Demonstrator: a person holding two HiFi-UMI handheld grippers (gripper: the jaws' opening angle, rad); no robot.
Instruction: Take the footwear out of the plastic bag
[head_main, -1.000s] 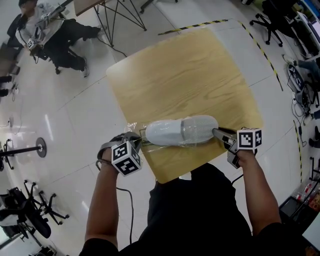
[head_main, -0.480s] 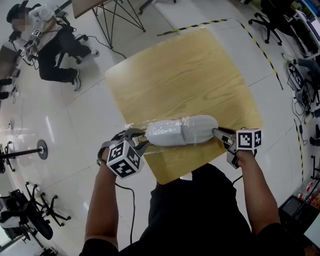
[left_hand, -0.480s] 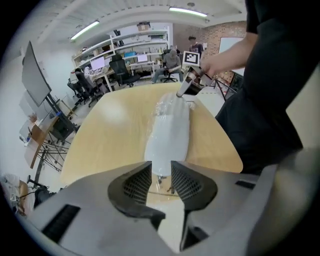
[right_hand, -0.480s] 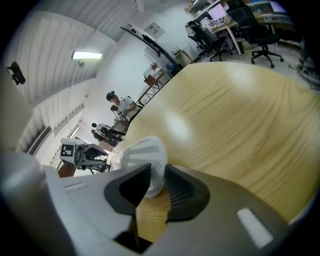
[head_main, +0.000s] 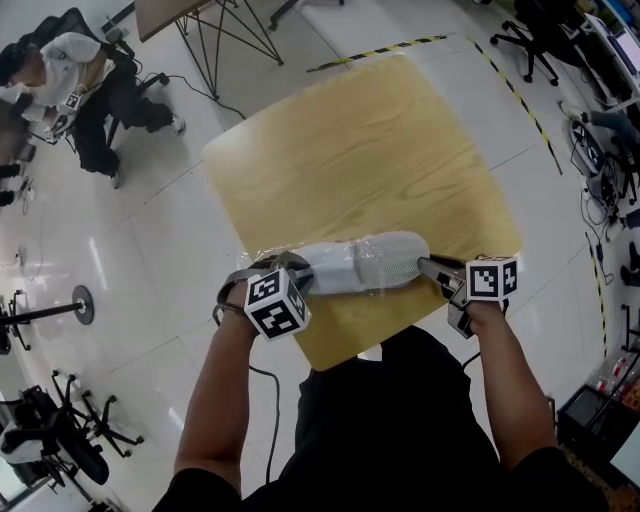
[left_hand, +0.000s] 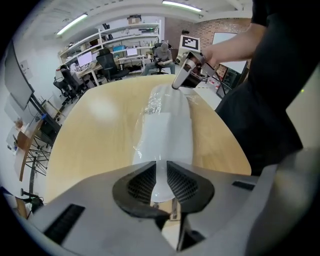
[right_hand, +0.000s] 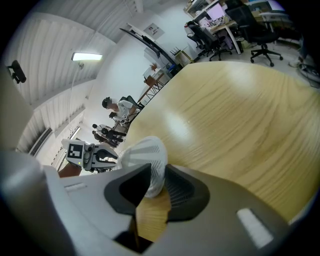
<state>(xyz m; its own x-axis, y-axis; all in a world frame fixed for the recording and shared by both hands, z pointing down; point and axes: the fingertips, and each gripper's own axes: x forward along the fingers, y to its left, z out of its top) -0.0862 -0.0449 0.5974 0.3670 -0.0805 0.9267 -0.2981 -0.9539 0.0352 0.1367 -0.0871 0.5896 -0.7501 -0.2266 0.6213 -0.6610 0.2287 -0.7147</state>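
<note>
A white shoe (head_main: 360, 265) lies crosswise near the front edge of the wooden table (head_main: 360, 140), wrapped in a clear plastic bag (head_main: 262, 257) that crinkles around it. My left gripper (head_main: 297, 283) is at the shoe's left end. Its jaws have just been closing, and in the left gripper view the pads (left_hand: 182, 182) press on the narrow end of the shoe (left_hand: 167, 125). My right gripper (head_main: 432, 268) is shut on the mesh right end. In the right gripper view the shoe (right_hand: 145, 157) sits between the pads (right_hand: 177, 187).
The shoe lies close to the table's near edge, above my torso. A person (head_main: 80, 70) sits on the floor at far left. Metal table legs (head_main: 225, 30), office chairs (head_main: 545, 35) and striped floor tape (head_main: 390, 50) surround the table.
My left gripper let go of the bag's loose left end, moved right and closed on the shoe's left end. The right gripper and the shoe stayed put.
</note>
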